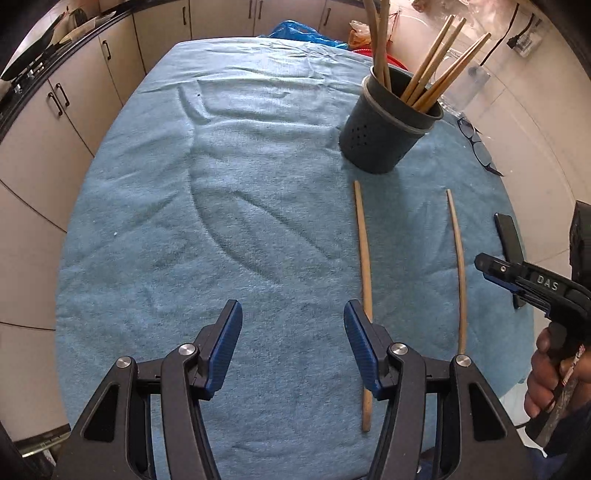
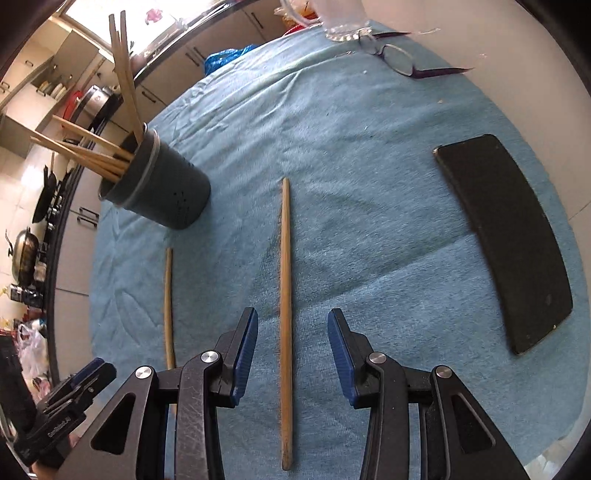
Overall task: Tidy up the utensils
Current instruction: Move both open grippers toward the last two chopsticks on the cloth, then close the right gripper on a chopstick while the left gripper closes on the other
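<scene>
left tongs (image 1: 291, 347) agape, chopstick (image 1: 364, 280) partly hidden behind pad

"DAS" – white letters on right gripper (image 1: 496, 271) body.

Your utensil holder (image 1: 384, 125) hides the lower ends of the chopsticks (image 1: 436, 74) standing in it, and the taller sticks beside them run off the top edge of the left wrist view. Nearer you than the holder, the left gripper's right finger (image 1: 364, 350) covers a stretch of the closer loose chopstick (image 1: 364, 240), while your right gripper (image 1: 491, 264) enters from the right edge with only its tip, body and part of your hand (image 1: 546, 376) showing. Beyond the holder in the right wrist view, the clear glass item (image 2: 340, 18) is cut off at the top, and the kitchen clutter (image 2: 26, 258) at the left is too small to name.
</scene>
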A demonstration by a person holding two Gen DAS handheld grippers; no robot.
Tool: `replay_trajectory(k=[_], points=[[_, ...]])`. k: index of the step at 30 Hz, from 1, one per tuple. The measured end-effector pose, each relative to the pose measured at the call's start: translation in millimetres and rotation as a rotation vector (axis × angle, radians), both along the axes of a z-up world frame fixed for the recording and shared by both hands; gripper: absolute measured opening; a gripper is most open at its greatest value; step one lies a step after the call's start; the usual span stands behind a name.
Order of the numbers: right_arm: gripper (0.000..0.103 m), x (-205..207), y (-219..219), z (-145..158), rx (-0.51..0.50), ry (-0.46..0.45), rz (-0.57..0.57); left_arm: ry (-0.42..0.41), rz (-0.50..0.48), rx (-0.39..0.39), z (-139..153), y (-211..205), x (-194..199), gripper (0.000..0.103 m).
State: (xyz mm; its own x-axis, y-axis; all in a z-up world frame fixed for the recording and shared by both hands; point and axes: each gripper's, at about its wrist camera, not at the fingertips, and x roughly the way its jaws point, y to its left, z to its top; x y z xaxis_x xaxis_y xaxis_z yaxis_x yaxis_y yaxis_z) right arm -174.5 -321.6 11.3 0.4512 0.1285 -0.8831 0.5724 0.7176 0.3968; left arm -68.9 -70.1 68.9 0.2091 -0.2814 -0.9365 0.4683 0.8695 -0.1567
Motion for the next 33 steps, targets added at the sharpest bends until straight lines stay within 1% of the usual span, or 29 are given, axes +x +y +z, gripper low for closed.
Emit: replay_trajectory(k=[6, 10, 13, 15, 16, 17, 18, 20, 22, 24, 27, 28, 30, 31, 32, 33], points=[[0.042, 28.9, 1.4, 0.6, -0.062, 0.012, 0.038, -0.010, 0.020, -0.006, 4.9, 6.2, 3.6, 0.056], [0.035, 55.1, -7.6, -5.6, -0.073, 0.036, 0.045, -0.015, 0.015, -0.007, 5.8, 7.6, 2.4, 0.056], [0.029, 70.1, -12.0, -14.6, -0.073, 0.074, 0.067, -0.015, 0.013, -0.007, 6.4, 8.7, 2.5, 0.056], [0.028, 72.8, -11.8, -14.9, -0.091, 0.077, 0.071, -0.011, 0.017, -0.013, 6.4, 9.7, 3.6, 0.056], [0.023, 73.9, -11.5, -15.0, -0.096, 0.083, 0.074, -0.008, 0.018, -0.015, 6.1, 9.7, 4.2, 0.056], [0.011, 74.2, -10.1, -15.7, -0.095, 0.088, 0.079, -0.005, 0.019, -0.017, 6.1, 9.2, 4.8, 0.056], [0.007, 74.1, -8.6, -16.7, -0.086, 0.093, 0.089, 0.001, 0.019, -0.022, 6.0, 7.9, 5.7, 0.056], [0.007, 70.2, -5.7, -17.2, -0.076, 0.097, 0.106, 0.015, 0.014, -0.030, 5.1, 3.6, 6.5, 0.056], [0.007, 66.2, -3.0, -17.3, -0.044, 0.094, 0.119, 0.032, 0.005, -0.037, 3.8, -3.5, 8.7, 0.056], [0.007, 57.4, 1.1, -15.2, -0.004, 0.072, 0.127, 0.056, -0.001, -0.051, 2.0, -9.8, 11.6, 0.056], [0.007, 43.5, 6.3, -2.4, -0.008, 0.023, 0.140, 0.092, -0.008, -0.070, -2.7, -23.3, 19.0, 0.056], [0.007, 38.1, 7.1, 4.7, -0.020, 0.002, 0.144, 0.104, -0.015, -0.069, -5.8, -29.9, 22.1, 0.055], [0.007, 31.3, 7.4, 14.8, -0.043, -0.021, 0.145, 0.116, -0.032, -0.055, -12.2, -44.1, 27.5, 0.049], [0.007, 26.2, 6.4, 21.3, -0.056, -0.038, 0.142, 0.125, -0.043, -0.048, -14.9, -50.5, 29.8, 0.045], [0.007, 23.1, 4.9, 26.0, -0.062, -0.049, 0.140, 0.136, -0.052, -0.038, -18.6, -58.6, 32.3, 0.038], [0.007, 19.6, 4.3, 29.5, -0.067, -0.057, 0.139, 0.148, -0.062, -0.031, -23.0, -68.9, 35.5, 0.036]])
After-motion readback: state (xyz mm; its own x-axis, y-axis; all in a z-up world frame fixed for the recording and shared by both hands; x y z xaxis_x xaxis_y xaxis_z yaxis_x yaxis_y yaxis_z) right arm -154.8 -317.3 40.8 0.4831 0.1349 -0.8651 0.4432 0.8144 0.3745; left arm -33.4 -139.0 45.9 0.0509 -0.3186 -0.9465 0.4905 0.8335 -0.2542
